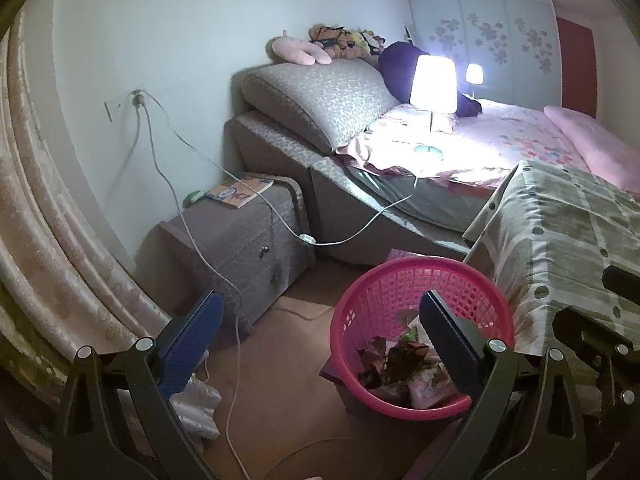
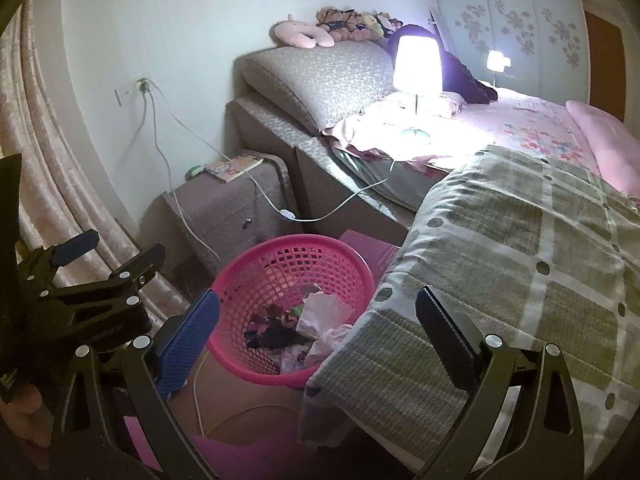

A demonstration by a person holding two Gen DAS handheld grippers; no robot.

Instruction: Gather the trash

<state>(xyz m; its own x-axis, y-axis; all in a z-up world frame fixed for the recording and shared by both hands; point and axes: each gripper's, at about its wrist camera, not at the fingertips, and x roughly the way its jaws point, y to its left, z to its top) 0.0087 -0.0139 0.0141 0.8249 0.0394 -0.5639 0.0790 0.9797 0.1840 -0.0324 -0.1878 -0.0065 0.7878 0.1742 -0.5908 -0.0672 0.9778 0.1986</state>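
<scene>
A: Where does the trash sit?

B: In the pink basket on the floor, just beside the bed; dark scraps, crumpled white paper and wrappers lie at its bottom.

A: And the tools?

B: The left tool hangs above the basket with its fingers spread wide and nothing between them; one blue pad is off the basket's near-wall side, the dark pad is over its inside. The right tool is likewise parted and empty; it sits over the basket's rim and the edge of the checked blanket.

A: What crowds the basket?

B: That blanket hangs off the bed right against the basket's side; in the right wrist view it covers part of the rim. A grey nightstand stands just behind the basket against the wall, with a book on top; white cables run from the wall socket down past the nightstand to the floor beside the basket; one leads to the lit lamp on the bed.

A: Anything else?

B: A curtain on the far side of the nightstand from the bed; plush toys on the headboard cushion; something white and crumpled on the floor under the left tool's blue pad, too unclear to name.
</scene>
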